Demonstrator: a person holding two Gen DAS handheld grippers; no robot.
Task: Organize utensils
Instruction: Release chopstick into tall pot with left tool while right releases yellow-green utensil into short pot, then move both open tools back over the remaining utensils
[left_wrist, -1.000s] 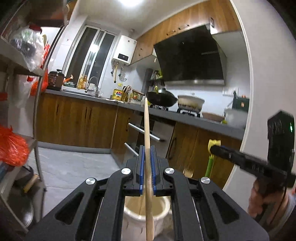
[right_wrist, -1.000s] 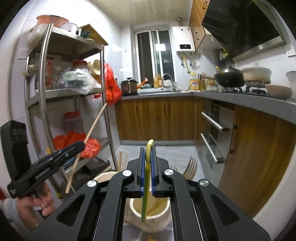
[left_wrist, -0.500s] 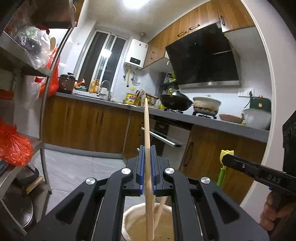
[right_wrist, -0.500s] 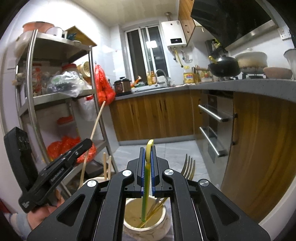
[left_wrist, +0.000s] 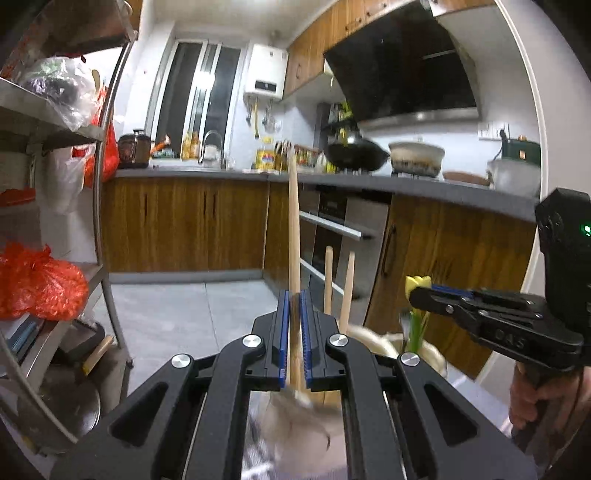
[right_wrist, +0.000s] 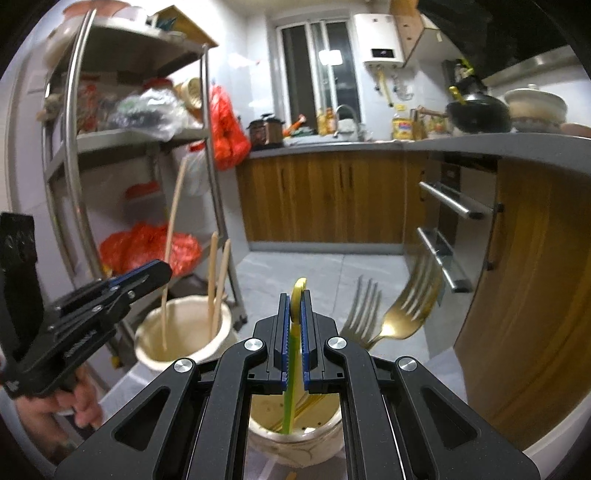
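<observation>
the grey kitchen counter (right_wrist: 461, 142) over brown wooden cabinets (right_wrist: 325, 199) runs across the back of both views, with a black wok (left_wrist: 356, 155) on the stove and a white water heater (right_wrist: 382, 55) on the wall. a tall steel wire shelf rack (right_wrist: 74, 147) stands at the left, with orange plastic bags (right_wrist: 147, 251) on a lower shelf.

the black left gripper (left_wrist: 292, 339) with blue pads is pinched on a long pale wooden chopstick (left_wrist: 293, 229), which stands nearly upright between its fingers; the pads sit right against the stick. the stick's lower end reaches down into a cream ceramic utensil jar (right_wrist: 184, 332). in the right wrist view two more wooden chopsticks (right_wrist: 218, 273) lean inside that same jar, apart from the held one. in the left wrist view the jar is blurred below the fingers.

the black right gripper (right_wrist: 293, 332), also with blue pads, is clamped on a thin yellow-green plastic utensil handle (right_wrist: 290, 391). the handle's yellow top (right_wrist: 298, 288) pokes up just above the pads, and its lower part runs down into a second cream ceramic jar (right_wrist: 295, 439) directly beneath the gripper. what kind of utensil it is cannot be told.

two metal forks stand in this second jar, tines up and leaning to the right: a silver fork (right_wrist: 364, 310) and a gold-coloured fork (right_wrist: 410, 314) just beside it.

the two jars stand near each other on a pale surface, the chopstick jar to the left of the fork jar.
</observation>
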